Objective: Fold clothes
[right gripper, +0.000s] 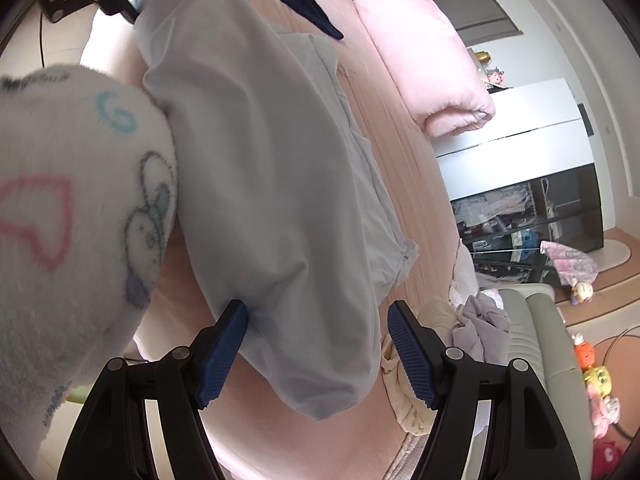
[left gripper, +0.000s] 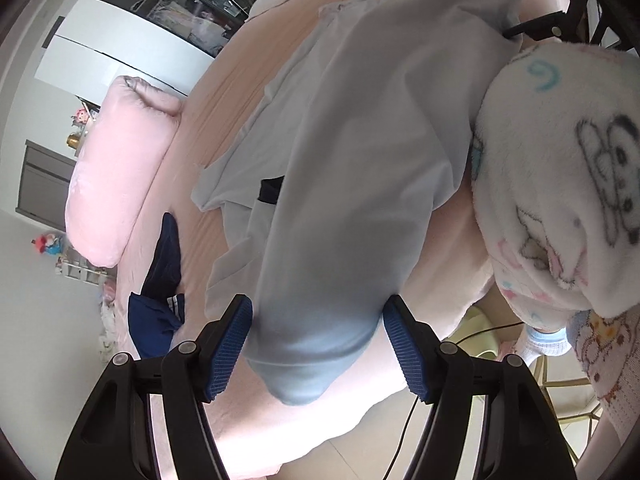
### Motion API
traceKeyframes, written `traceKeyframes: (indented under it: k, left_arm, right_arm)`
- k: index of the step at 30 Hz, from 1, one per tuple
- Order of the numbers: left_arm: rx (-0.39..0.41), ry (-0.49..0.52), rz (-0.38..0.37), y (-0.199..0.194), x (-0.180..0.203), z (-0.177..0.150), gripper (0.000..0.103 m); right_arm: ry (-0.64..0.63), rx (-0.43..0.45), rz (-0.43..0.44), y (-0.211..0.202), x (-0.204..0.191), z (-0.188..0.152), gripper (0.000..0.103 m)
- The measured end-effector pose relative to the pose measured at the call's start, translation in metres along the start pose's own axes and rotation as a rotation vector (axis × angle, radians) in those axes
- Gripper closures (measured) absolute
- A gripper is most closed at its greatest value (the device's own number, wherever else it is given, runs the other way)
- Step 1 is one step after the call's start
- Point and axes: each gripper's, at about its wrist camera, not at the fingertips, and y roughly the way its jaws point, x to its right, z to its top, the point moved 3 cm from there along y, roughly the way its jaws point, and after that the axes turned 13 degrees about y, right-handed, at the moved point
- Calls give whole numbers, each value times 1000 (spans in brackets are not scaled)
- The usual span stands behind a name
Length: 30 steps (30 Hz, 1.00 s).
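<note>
A fleecy printed sleeve (left gripper: 560, 184) blocks part of the pale blue garment (left gripper: 352, 160) on the bed. Both views' lower edges cut off the gripper bodies, and shelf items behind dark glass (right gripper: 520, 216) are too small to identify.

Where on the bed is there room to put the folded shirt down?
Bare pink sheet lies between the pale blue garment and the pink quilt. Near the dark blue clothes it is crowded, and also by the cream clothes.
</note>
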Motion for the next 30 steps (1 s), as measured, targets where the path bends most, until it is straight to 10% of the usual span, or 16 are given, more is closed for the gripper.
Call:
traceKeyframes:
  k: [8,30]
  left_arm:
    - [-38,31,54,21,0,-1,20]
    - [8,68,108,16,-15,-1,20]
  right_arm:
    - [-15,18,-13,5,-7,-1,28]
    - [-85,8,-95,31,-9,4,24]
